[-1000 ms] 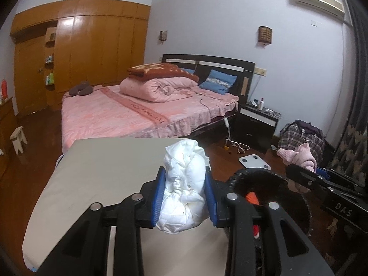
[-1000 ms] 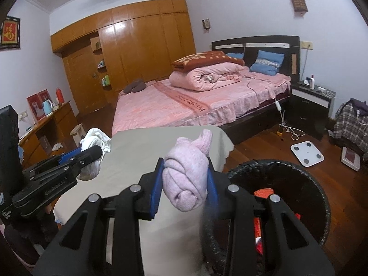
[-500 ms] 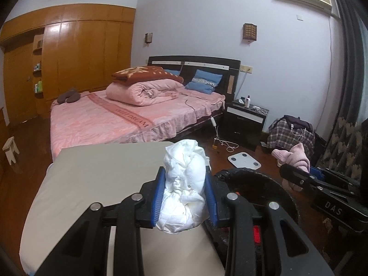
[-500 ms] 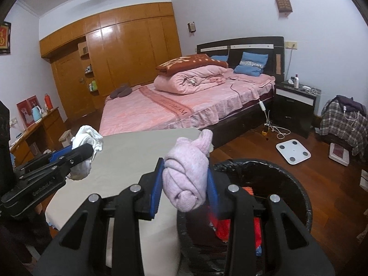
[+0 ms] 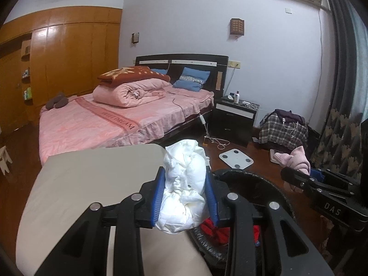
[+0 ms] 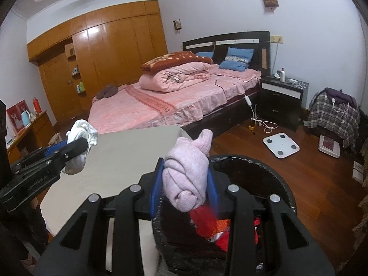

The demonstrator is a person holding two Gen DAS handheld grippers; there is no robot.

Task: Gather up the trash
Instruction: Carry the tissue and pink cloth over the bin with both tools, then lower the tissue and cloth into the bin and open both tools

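L gripper [image 5: 185, 194] clamps crumpled white wad [image 5: 184, 191], maybe tissue

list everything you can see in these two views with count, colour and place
white crumpled wad: 1, white, in the left jaws
pink rolled cloth: 1, pink, in the right jaws
trash bin: 1, black, on the floor beside the table, red items inside
table: 1, beige top, below the left gripper
bed: 1, pink cover, by the far wall
folded quilt: 1, pink, on the bed
nightstand: 1, black, right of the bed
scale: 1, white, on the wood floor
wardrobe: 1, brown wood, back wall
left gripper: 1, black with blue pads
right gripper: 1, black with blue pads
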